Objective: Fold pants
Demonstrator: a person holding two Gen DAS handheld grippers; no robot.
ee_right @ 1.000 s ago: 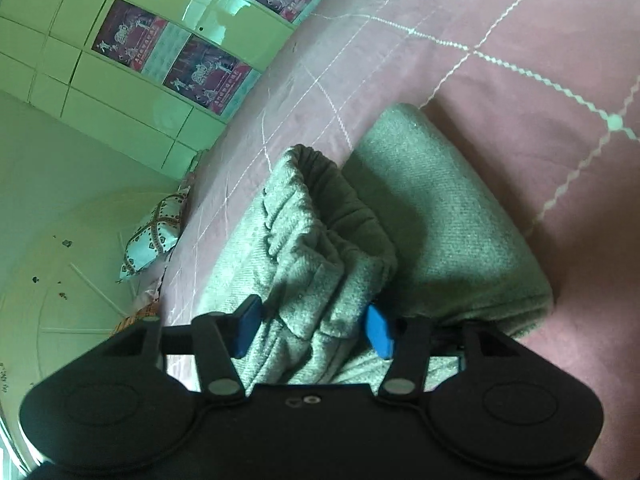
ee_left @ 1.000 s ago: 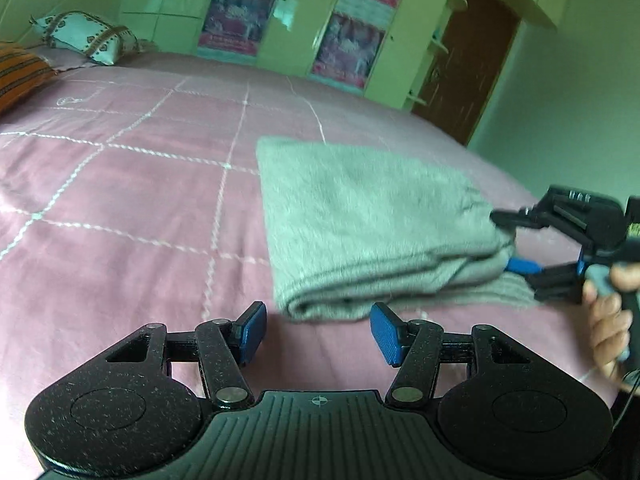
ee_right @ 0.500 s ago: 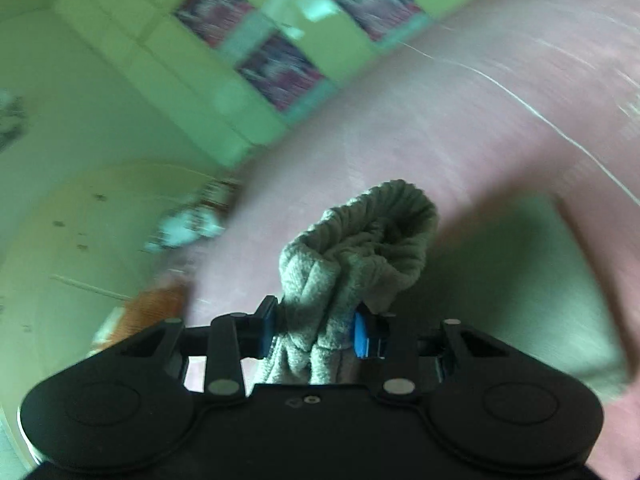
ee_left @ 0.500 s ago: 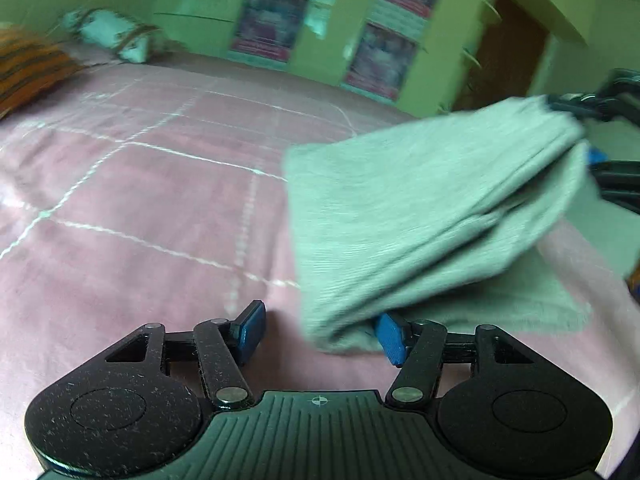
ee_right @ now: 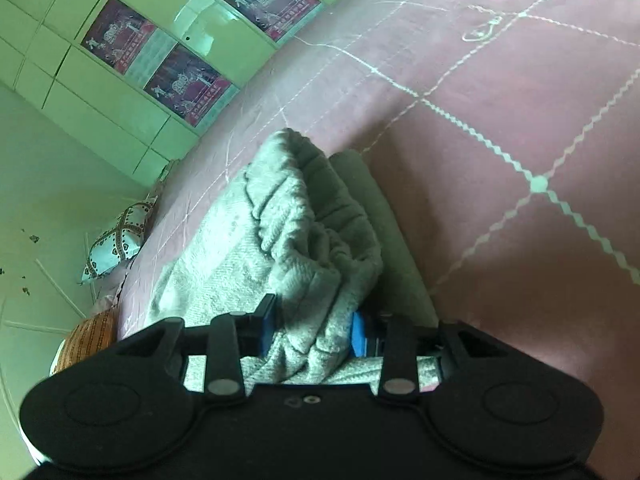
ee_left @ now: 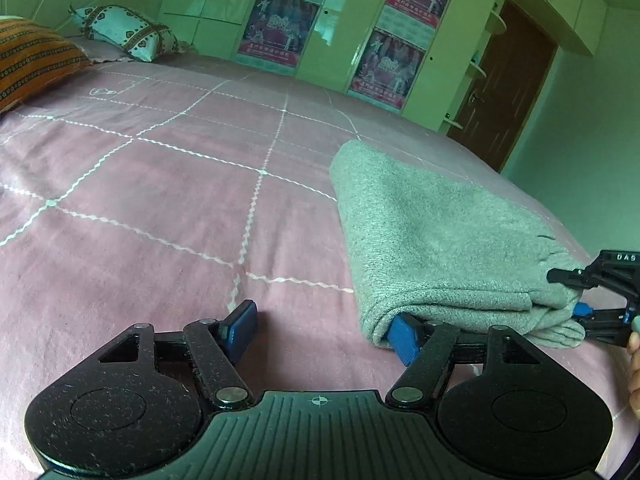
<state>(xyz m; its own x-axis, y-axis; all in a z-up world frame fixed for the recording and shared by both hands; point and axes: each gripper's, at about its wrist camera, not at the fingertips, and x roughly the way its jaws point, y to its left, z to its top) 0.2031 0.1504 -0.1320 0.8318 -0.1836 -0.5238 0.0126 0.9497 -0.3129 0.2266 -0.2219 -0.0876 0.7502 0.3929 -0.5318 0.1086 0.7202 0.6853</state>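
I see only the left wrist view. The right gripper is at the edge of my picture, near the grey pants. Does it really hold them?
Observer: Yes. In the right wrist view the right gripper is shut on the bunched waistband of the pants, with cloth between both blue pads.
Operator: And is anything under that bunch?
Observer: The folded layers lie flat below it on the pink bedspread.
Operator: Does the left gripper show there?
Observer: No, it is outside that view. In yours, the left gripper is opening, with bare bedspread between the pads.
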